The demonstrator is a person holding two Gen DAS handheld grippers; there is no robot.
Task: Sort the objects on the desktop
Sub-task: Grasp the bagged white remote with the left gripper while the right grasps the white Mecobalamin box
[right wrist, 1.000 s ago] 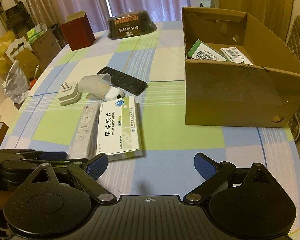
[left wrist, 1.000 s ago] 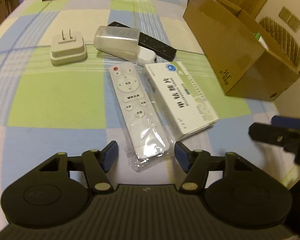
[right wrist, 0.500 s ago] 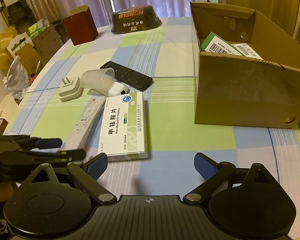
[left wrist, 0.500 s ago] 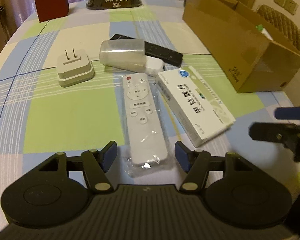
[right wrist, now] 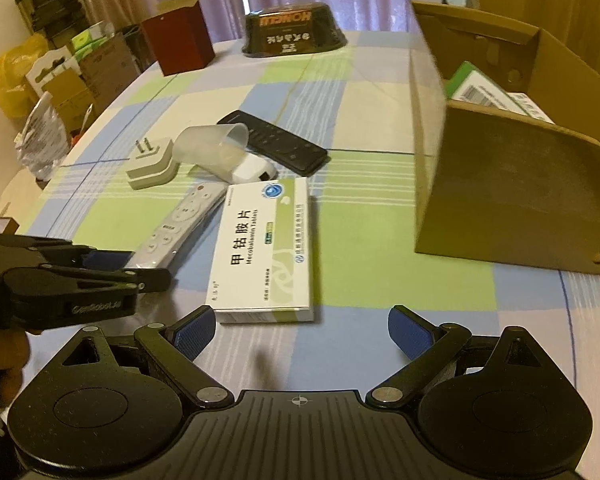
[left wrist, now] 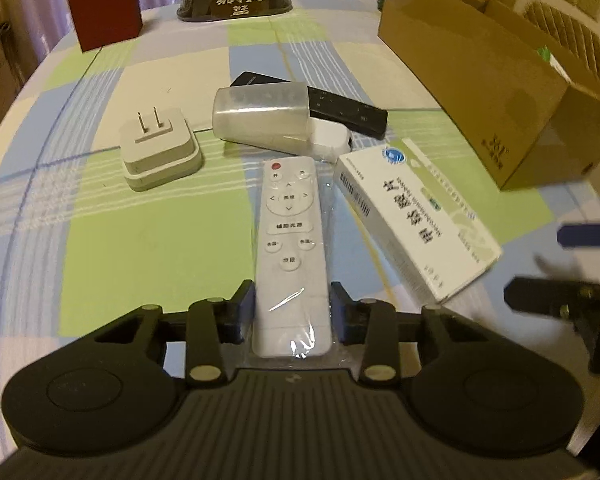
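Observation:
A white remote in a clear plastic sleeve (left wrist: pixel 289 240) lies on the checked tablecloth, and my left gripper (left wrist: pixel 292 308) is shut on its near end. From the right wrist view the same remote (right wrist: pixel 180 224) runs under the left gripper (right wrist: pixel 112 268). A white medicine box (right wrist: pixel 268 248) lies just ahead of my right gripper (right wrist: pixel 300 328), which stands open above the cloth with nothing between its fingers. The medicine box (left wrist: pixel 416 220) sits right of the remote. A white plug adapter (left wrist: pixel 160 152), a translucent cup on its side (left wrist: pixel 260 116) and a black remote (left wrist: pixel 332 108) lie farther back.
An open cardboard box (right wrist: pixel 512 184) with packets inside stands at the right. A dark red box (right wrist: pixel 180 40) and a black tub (right wrist: pixel 296 28) sit at the far edge. Bags and cartons (right wrist: pixel 40 80) crowd the floor left of the table.
My left gripper moved forward over the white remote's near end and closed on it. The right gripper drifted closer to the medicine box and stayed open.

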